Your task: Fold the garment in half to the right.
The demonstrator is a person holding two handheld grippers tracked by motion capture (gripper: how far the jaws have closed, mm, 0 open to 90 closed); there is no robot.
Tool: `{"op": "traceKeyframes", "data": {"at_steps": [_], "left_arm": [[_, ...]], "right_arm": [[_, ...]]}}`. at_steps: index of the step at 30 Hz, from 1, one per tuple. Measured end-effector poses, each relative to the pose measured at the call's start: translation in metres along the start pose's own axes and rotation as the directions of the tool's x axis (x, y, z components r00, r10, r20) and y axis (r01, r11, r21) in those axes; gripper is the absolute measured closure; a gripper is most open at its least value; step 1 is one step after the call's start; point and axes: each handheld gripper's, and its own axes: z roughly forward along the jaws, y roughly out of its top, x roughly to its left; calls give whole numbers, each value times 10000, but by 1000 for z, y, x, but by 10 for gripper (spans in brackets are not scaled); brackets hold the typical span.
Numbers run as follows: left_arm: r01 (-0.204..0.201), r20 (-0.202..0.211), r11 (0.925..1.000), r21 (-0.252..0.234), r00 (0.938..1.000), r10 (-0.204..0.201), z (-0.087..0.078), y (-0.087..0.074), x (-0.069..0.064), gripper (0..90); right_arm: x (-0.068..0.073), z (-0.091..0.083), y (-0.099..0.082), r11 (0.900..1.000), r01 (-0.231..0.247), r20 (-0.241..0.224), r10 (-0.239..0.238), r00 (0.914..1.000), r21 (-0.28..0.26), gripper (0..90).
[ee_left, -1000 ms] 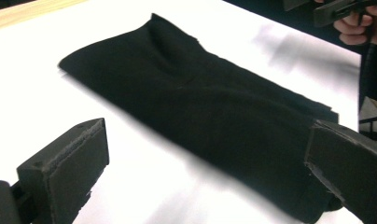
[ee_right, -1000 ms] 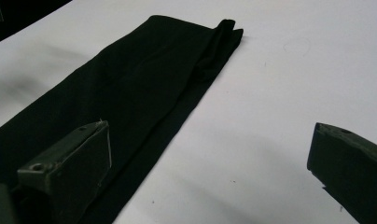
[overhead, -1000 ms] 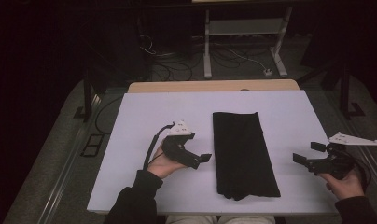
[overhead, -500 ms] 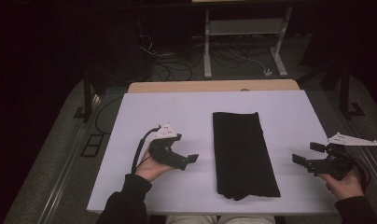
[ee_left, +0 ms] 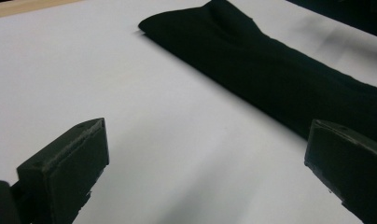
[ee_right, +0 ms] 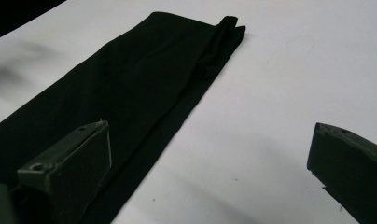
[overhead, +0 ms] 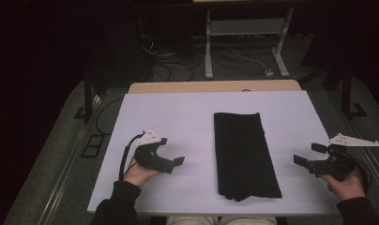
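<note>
A black cloth (overhead: 244, 154), folded into a long strip, lies lengthwise on the white table (overhead: 178, 112), slightly right of centre. My left gripper (overhead: 172, 151) rests on the table left of the cloth, a short gap away, jaws pointing at it and open with nothing between them. My right gripper (overhead: 309, 153) sits near the table's right edge, jaws pointing left at the cloth, also open and empty. In the left gripper view the cloth (ee_left: 280, 79) runs across beyond the wide-apart gripper (ee_left: 205, 149). The right gripper view shows the cloth (ee_right: 130, 88) lying beyond the left jaw of the gripper (ee_right: 210, 154).
A wooden strip (overhead: 211, 86) runs along the table's far edge. Behind it on the dark floor stand a metal frame (overhead: 244, 28), loose cables and a small white plug block (overhead: 269, 72). White table surface lies on both sides of the cloth.
My left hand and gripper have slid left, away from the cloth's edge, leaving a wider gap. The right gripper and the cloth have stayed put.
</note>
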Motion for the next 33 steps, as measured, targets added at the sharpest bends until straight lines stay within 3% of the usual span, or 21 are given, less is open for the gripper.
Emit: {"op": "traceKeyframes", "data": {"at_steps": [11, 20, 26, 33], "left_arm": [[369, -583, 9979, -539, 9975, -400, -28, -19, 15, 0], [713, -942, 9953, -660, 9925, -773, -45, -34, 26, 0], [810, -1108, 9899, -1160, 9894, -939, -60, -44, 30, 0], [1102, -1601, 9894, -950, 9792, -1245, -74, -62, 38, 0]], "right_arm": [[1, 1, 0, 10000, 20, -28, -20, 10000, 35, 0], [1, 2, -1, 10000, 58, -52, -57, 10000, 47, 0], [1, 3, -1, 9999, 80, -82, -80, 9999, 62, 0], [1, 5, 0, 9999, 100, -136, -98, 9999, 124, 0]]}}
